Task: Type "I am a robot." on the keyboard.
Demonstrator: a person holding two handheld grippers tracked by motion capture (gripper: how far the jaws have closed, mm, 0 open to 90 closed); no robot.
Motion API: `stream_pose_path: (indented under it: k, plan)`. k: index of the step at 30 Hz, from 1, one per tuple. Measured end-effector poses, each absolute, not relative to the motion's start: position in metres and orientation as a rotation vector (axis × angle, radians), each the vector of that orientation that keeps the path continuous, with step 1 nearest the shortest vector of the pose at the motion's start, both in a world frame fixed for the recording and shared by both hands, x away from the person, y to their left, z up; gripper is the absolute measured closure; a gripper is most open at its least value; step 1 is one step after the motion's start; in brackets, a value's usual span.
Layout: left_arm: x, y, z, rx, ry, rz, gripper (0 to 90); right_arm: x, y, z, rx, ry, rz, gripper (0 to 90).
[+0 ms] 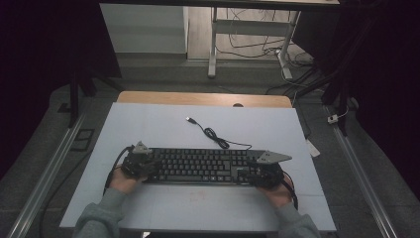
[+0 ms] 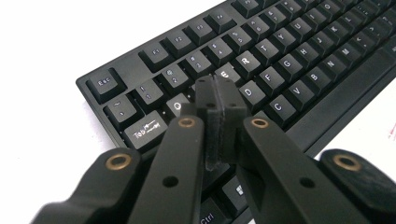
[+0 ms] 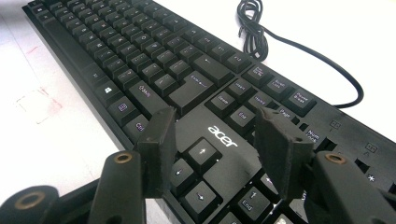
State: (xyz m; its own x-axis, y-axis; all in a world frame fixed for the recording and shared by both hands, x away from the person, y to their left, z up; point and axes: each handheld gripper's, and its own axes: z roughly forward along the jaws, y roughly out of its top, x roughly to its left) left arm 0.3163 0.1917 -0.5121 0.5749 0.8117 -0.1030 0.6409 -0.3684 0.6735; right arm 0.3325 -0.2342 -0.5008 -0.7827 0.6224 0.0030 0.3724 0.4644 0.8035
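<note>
A black Acer keyboard (image 1: 198, 166) lies across the middle of the white table (image 1: 148, 129). Its cable (image 1: 218, 139) coils behind it and ends in a USB plug (image 1: 189, 119). My left gripper (image 1: 147, 166) is over the keyboard's left end. In the left gripper view the left gripper (image 2: 217, 93) is shut with nothing between its pads, its tips just above the keys (image 2: 289, 60) near Q and W. My right gripper (image 1: 247, 171) is over the right end. In the right gripper view the right gripper (image 3: 215, 121) stands open above the arrow keys (image 3: 201, 154) and the logo.
Faint red marks (image 1: 198, 194) show on the table in front of the keyboard. A wooden edge (image 1: 203, 99) runs along the table's far side. Beyond it stand desk legs (image 1: 213, 44) and floor cables (image 1: 257, 49). Metal rails (image 1: 49, 168) flank the table.
</note>
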Motion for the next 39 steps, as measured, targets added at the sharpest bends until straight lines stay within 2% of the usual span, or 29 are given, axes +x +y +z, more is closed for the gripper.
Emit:
stream_pose_path:
  k: [24,30,36,39]
  plan:
    - [0.319,0.188,-0.521,2.177,1.177,0.332,88.7,0.332,-0.233,-0.501,0.847,2.431,1.209,48.6]
    - [0.318,0.188,-0.517,2.138,1.166,0.321,88.7,0.332,-0.233,-0.501,0.844,2.433,1.211,48.6]
    - [0.313,0.192,-0.504,2.058,1.128,0.367,88.5,0.332,-0.234,-0.501,0.843,2.431,1.206,48.5]
    - [0.312,0.195,-0.502,2.024,1.125,0.368,81.6,0.332,-0.234,-0.500,0.841,2.428,1.212,48.5]
